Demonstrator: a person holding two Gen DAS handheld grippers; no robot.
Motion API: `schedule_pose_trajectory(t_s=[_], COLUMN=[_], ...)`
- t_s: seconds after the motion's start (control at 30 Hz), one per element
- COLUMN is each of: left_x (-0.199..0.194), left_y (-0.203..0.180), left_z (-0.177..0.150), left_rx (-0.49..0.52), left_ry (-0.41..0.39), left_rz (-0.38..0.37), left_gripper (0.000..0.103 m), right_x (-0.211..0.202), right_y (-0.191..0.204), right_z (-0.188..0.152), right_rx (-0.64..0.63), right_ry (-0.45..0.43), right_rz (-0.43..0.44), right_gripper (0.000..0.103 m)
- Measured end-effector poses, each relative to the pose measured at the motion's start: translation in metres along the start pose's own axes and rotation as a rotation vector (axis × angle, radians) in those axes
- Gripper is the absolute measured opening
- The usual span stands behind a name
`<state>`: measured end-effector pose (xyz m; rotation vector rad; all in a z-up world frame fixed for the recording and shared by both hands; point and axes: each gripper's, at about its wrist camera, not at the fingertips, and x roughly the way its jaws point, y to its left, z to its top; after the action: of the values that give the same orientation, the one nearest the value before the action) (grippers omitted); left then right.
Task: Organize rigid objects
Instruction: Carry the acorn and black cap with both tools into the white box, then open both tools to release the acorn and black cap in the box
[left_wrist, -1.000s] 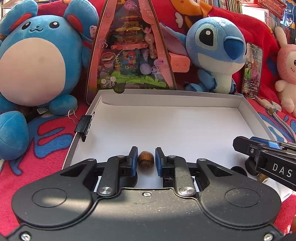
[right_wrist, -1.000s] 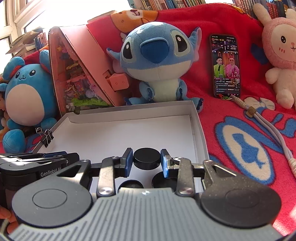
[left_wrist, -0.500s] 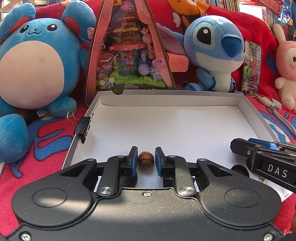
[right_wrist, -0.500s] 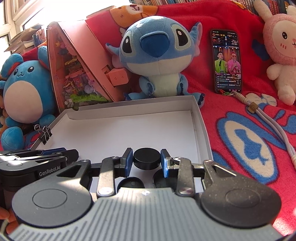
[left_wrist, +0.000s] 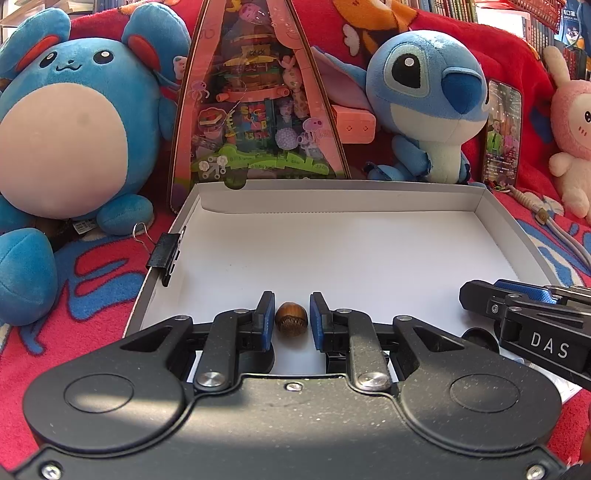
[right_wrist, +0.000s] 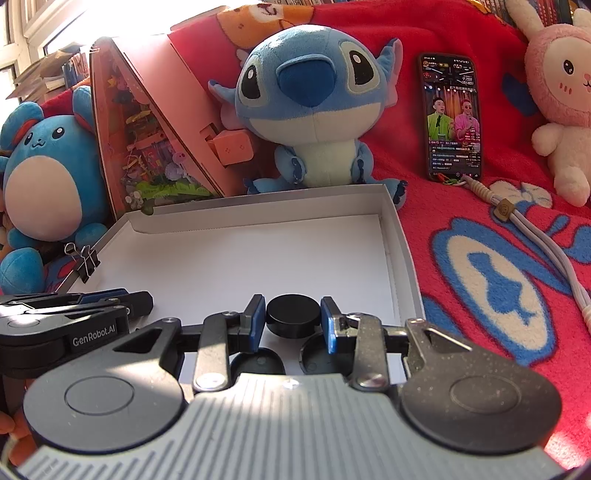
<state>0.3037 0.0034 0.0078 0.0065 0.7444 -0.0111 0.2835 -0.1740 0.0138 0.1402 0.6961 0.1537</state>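
A shallow white cardboard box (left_wrist: 332, 201) lies open on a red blanket; it also shows in the right wrist view (right_wrist: 258, 210). My left gripper (left_wrist: 291, 319) is shut on a brown acorn (left_wrist: 291, 324), held over the box's near left part. My right gripper (right_wrist: 293, 319) is shut on a black round cap (right_wrist: 293, 320), held over the box's near right part. Two more black round caps (right_wrist: 258, 363) lie on the box floor under the right gripper's fingers. The right gripper shows at the right edge of the left wrist view (left_wrist: 517, 306).
A black binder clip (left_wrist: 164, 254) grips the box's left wall. Behind the box stand a round blue plush (left_wrist: 62, 140), a pink triangular toy box (left_wrist: 255, 110), a blue Stitch plush (left_wrist: 424, 103), a phone (right_wrist: 451, 114) and a pink bunny plush (right_wrist: 561, 103). A grey cord (right_wrist: 546, 254) lies at right.
Both grippers keep their holds on the acorn and the cap. Both have drawn back and risen slightly, so the box and plush toys sit a little lower and farther.
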Motion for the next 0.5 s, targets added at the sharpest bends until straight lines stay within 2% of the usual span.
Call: schedule_pose_trajectory(t_s=[0.33, 0.43, 0.5], left_x=[0.0002, 0.0000, -0.0006], left_y=[-0.0010, -0.0013, -0.0023], left_z=[-0.0002, 0.0002, 0.0002], left_rx=[0.002, 0.002, 0.006], left_ry=[-0.005, -0.005, -0.004], left_rz=[0.003, -0.002, -0.001], left_gripper=[0.021, 0.025, 0.035], right_x=[0.0016, 0.0014, 0.0016], right_y=[0.0000, -0.0002, -0.0003], right_z=[-0.0023, -0.0024, -0.0023], right_rx=[-0.009, -0.009, -0.006], right_ry=[0.004, 0.004, 0.005], right_rz=[-0.004, -0.004, -0.004], right_gripper=[0.040, 0.040, 0.040])
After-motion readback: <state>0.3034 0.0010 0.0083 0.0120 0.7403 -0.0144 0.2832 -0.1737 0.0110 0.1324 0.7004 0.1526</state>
